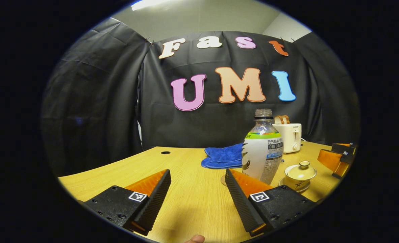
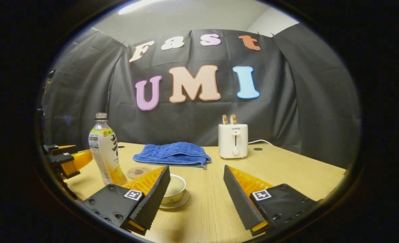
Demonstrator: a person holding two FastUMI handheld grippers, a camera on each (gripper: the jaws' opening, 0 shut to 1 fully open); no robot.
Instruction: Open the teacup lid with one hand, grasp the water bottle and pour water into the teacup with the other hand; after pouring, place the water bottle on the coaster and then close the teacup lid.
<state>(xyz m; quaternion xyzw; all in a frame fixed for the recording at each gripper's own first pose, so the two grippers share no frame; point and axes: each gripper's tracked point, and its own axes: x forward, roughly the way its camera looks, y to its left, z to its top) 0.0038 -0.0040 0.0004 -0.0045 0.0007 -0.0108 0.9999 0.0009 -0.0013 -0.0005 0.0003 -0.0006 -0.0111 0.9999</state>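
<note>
An uncapped water bottle with a white and green label stands upright on the wooden table. To its right sits a cream teacup on a saucer, its knobbed lid on. My left gripper is open, short of the bottle and holding nothing. In the right gripper view, my right gripper is open too, with the teacup half hidden behind its left finger. The round coaster lies between the bottle and the cup. The left gripper shows beyond the bottle.
A folded blue cloth lies at the back middle of the table. A white toaster with two slices of bread stands to its right, its cable trailing behind. The right gripper shows at the right edge of the left gripper view.
</note>
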